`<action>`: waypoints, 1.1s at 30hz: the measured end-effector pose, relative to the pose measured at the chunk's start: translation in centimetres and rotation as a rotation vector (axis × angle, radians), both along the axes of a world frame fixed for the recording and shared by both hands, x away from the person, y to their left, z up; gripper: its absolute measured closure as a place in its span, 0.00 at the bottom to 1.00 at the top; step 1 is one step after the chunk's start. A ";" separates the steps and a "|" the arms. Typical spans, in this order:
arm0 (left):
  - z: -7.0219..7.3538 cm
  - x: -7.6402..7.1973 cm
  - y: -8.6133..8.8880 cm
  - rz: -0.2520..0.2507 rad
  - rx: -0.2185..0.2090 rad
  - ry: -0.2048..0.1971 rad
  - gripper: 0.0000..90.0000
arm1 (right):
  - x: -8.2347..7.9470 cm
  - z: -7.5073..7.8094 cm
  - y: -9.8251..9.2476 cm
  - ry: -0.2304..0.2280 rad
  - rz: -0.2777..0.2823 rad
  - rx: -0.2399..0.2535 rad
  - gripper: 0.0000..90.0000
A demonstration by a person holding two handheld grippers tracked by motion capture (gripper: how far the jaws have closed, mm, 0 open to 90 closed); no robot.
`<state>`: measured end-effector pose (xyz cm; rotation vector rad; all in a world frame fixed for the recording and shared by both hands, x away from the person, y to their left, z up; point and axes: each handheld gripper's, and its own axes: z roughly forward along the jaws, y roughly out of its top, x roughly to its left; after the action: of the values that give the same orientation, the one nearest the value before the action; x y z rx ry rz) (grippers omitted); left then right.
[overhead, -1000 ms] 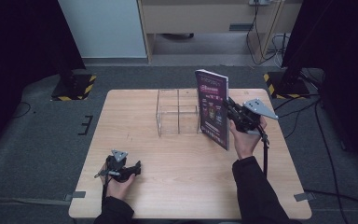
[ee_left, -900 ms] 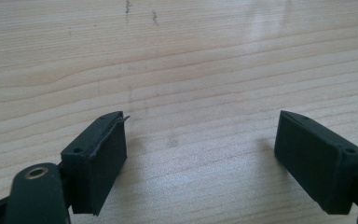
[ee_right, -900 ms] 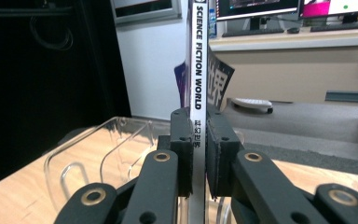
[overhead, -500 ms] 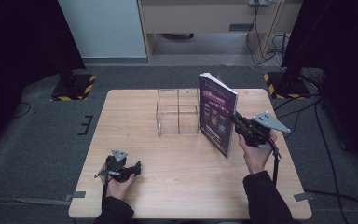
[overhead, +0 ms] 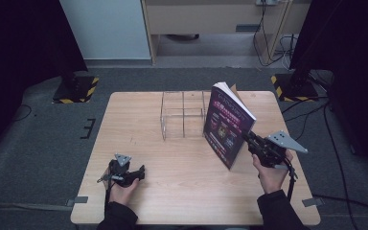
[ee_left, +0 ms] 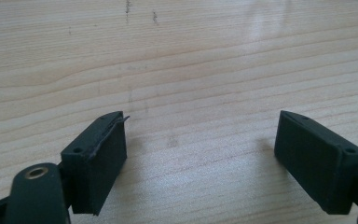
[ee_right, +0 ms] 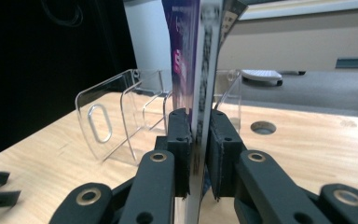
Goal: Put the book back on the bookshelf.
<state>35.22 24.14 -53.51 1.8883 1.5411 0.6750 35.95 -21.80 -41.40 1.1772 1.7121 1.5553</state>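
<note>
High view: I see the right gripper (overhead: 247,138) right of centre in the frame, jaws clamped on the lower edge of a purple-covered book (overhead: 226,125). The book stands tilted, raised off the wooden table (overhead: 139,115), top corner toward the upper middle of the frame, just right of the clear acrylic rack (overhead: 183,115).

Right gripper view: my two pads (ee_right: 179,140) press the book's (ee_right: 197,60) spine edge from either side, centre of frame; the book runs straight up out of the picture. The rack (ee_right: 121,112), with its dividers and an oval slot in the near wall, sits at left centre, behind the book.

Left gripper (overhead: 141,171) at lower left of the high view, low over the table near its front edge. Left gripper view: jaws stand wide apart, bare wood (ee_left: 177,70) between them.
</note>
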 end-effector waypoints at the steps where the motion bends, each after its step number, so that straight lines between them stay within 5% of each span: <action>1: 0.0 0.0 0.0 0.000 0.000 0.000 0.18 | -0.1 -0.1 0.0 0.006 0.002 0.000 0.90; 9: 0.0 0.0 0.0 0.000 0.000 0.000 0.18 | -0.1 -0.2 0.4 -0.003 0.013 0.005 0.81; 16: 0.0 0.0 0.0 0.000 0.000 0.000 0.18 | 1.6 0.7 1.1 0.040 0.009 -0.006 0.74; 23: 0.0 0.0 0.0 0.000 0.000 0.000 0.18 | 3.0 1.0 1.5 0.071 -0.023 -0.021 0.88; 33: 0.0 0.0 0.0 0.000 0.000 0.000 0.18 | 3.0 1.3 1.9 0.085 -0.048 -0.021 0.92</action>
<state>35.22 24.14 -53.51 1.8880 1.5412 0.6751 38.99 -19.94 -40.11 1.2804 1.7371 1.4748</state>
